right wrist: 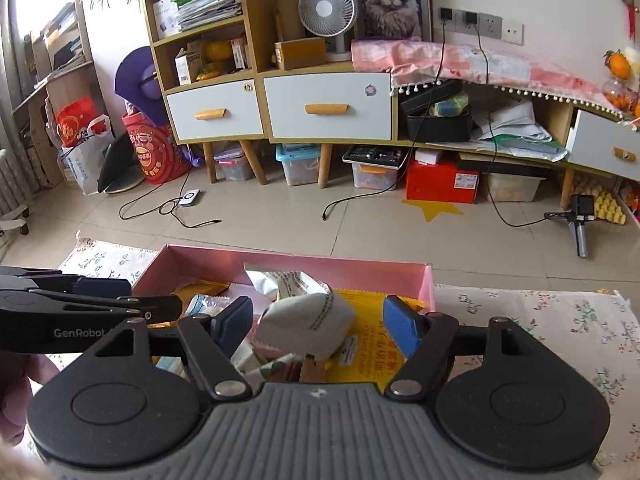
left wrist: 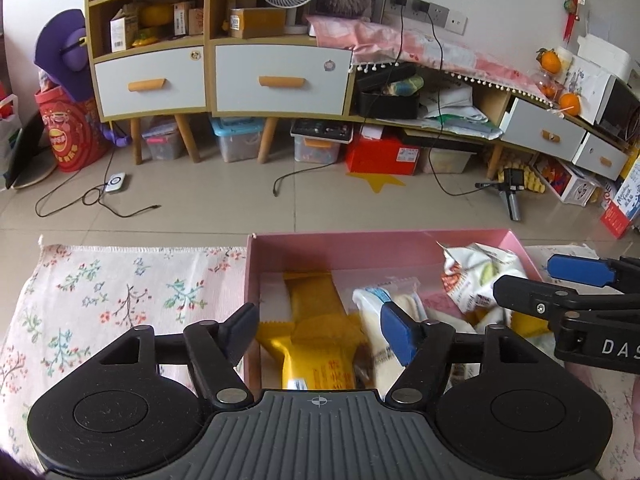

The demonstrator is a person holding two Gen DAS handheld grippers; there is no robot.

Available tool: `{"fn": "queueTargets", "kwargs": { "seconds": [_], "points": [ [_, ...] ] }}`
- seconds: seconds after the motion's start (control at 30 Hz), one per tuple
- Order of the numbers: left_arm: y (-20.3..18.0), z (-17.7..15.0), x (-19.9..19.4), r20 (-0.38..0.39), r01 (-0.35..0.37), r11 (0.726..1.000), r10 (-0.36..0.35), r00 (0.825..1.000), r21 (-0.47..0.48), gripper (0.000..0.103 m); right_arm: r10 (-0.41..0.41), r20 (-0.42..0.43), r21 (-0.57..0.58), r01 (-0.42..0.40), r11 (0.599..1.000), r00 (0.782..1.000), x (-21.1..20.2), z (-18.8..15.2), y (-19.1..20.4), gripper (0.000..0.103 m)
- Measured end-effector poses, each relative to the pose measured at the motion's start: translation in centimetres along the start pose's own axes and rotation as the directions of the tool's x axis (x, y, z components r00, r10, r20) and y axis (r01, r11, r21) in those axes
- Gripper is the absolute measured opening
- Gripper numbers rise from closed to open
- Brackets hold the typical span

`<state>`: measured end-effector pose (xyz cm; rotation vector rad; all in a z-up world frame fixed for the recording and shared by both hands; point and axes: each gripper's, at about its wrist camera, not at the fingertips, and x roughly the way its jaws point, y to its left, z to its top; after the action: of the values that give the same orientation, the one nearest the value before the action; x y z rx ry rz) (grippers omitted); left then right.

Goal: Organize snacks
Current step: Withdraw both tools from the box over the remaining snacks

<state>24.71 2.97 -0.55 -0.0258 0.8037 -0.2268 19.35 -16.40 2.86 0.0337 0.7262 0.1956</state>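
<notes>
A pink box (left wrist: 360, 246) stands on a floral cloth (left wrist: 120, 300) and holds several snack packets. My left gripper (left wrist: 318, 330) hangs open over the box's left part, with a yellow packet (left wrist: 316, 344) lying below between its fingers, untouched. Beside that lie a white-and-blue packet (left wrist: 376, 298) and a white printed bag (left wrist: 484, 276). My right gripper (right wrist: 316, 324) is open above the pink box (right wrist: 340, 268); a white crumpled packet (right wrist: 308, 320) lies between its pads, clear of both. Under it lies a yellow packet (right wrist: 368, 344). Each gripper shows at the edge of the other's view.
Beyond the box is tiled floor (left wrist: 240, 208) with loose cables (left wrist: 100, 204) and a small tripod (right wrist: 576, 220). Wooden cabinets (left wrist: 280, 80) with white drawers line the wall, with storage bins (left wrist: 236, 140) beneath. The floral cloth (right wrist: 540, 328) extends to both sides of the box.
</notes>
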Motion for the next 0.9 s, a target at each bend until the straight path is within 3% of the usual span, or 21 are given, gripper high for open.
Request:
{"fn": "queueTargets", "kwargs": {
  "seconds": [0.9],
  "points": [
    [-4.4,-8.0,-10.2,0.000,0.015,0.997,-0.015,1.000,0.080,0.089,-0.027,0.000,-0.045,0.027,0.999,1.000,-8.2,-4.6,0.4,0.088]
  ]
}}
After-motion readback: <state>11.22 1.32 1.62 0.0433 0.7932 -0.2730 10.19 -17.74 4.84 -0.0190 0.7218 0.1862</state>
